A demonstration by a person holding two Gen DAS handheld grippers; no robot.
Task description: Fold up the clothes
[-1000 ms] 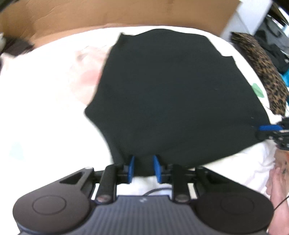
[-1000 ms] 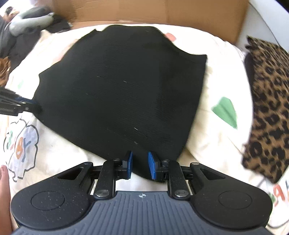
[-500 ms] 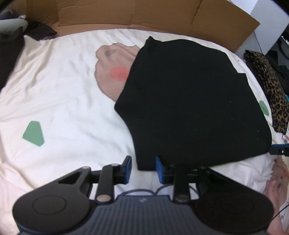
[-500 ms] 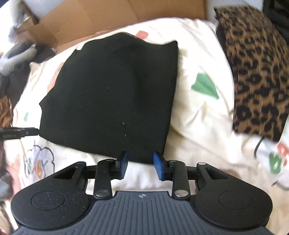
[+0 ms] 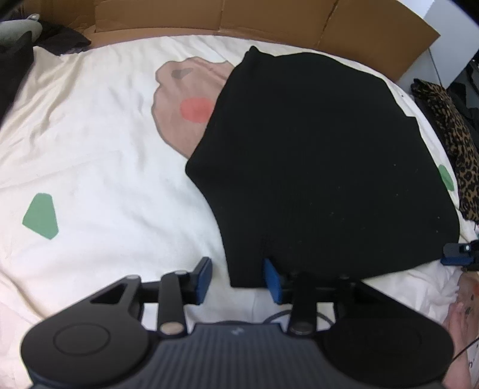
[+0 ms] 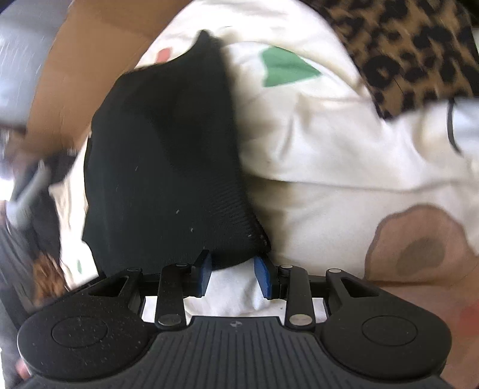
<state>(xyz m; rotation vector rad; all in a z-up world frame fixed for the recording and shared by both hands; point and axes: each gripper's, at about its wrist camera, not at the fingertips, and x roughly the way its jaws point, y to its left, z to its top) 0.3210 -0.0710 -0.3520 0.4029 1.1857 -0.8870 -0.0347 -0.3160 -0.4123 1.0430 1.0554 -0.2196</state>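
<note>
Black garment (image 5: 314,167) lies folded on bed sheet (image 5: 98,167), centre to 3 o'clock. Left gripper (image 5: 238,279) and right gripper (image 6: 232,273) gape wide, holding nothing, near hem between fingers. Risk: a hurried pinch snags sheet, dragging the fold askew.

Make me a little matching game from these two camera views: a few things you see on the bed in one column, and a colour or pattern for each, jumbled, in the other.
Things:
1. folded garment
2. bedsheet
3. cloth at the bed's edge
4. cardboard behind the bed

Colours or patterns:
A. plain brown
B. black
C. leopard print
D. cream with coloured shapes

Pairs: 1-B, 2-D, 3-C, 4-A
</note>
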